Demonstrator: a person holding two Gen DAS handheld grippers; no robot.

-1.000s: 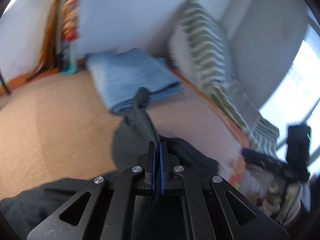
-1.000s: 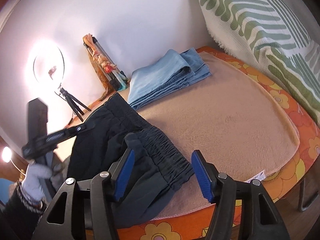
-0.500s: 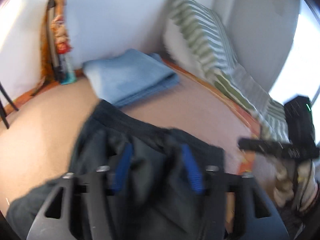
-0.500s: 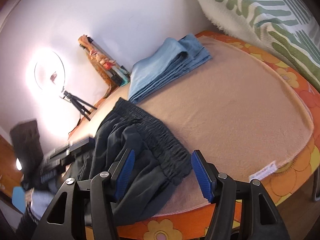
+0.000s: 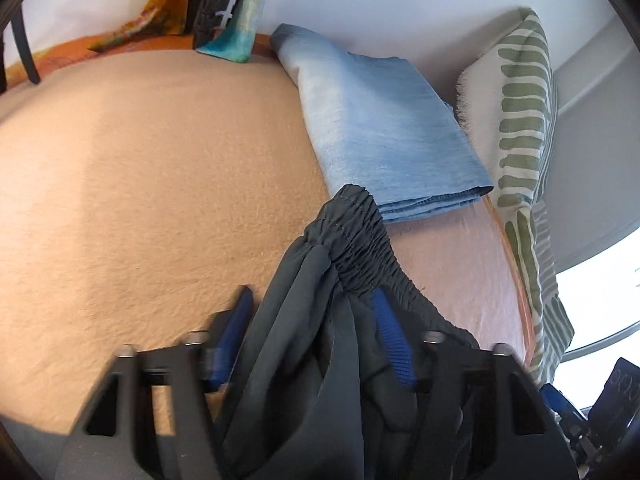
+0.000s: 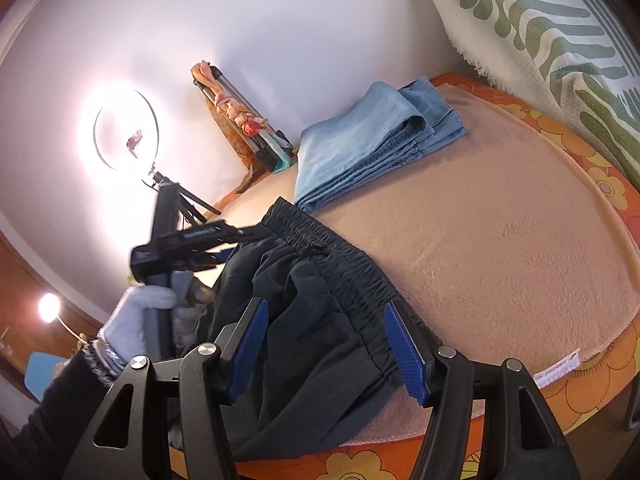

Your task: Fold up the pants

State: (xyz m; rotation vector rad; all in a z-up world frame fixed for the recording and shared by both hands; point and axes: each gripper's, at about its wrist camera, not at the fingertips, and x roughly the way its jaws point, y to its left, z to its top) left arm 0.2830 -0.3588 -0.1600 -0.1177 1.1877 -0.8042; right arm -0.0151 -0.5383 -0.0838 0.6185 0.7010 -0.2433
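Dark grey pants [image 6: 320, 312] with an elastic waistband lie bunched on the tan blanket [image 6: 500, 240]; they also show in the left wrist view [image 5: 344, 280]. My left gripper [image 5: 312, 336] is open, its blue pads either side of bunched pant fabric near the far waistband end; it also shows in the right wrist view [image 6: 224, 240]. My right gripper [image 6: 328, 344] is open, its pads straddling the near waistband end.
Folded light blue jeans [image 6: 372, 144] lie at the far side of the blanket, just beyond the waistband [image 5: 380, 132]. A green-striped pillow [image 6: 540, 28] stands at the right. A ring light on a tripod [image 6: 124, 128] stands by the wall. Orange flowered bedding [image 6: 592, 168] edges the blanket.
My left gripper has opened, letting go of the fabric it pinched, and moved forward over the waistband. My right gripper has moved closer to the waistband's near end.
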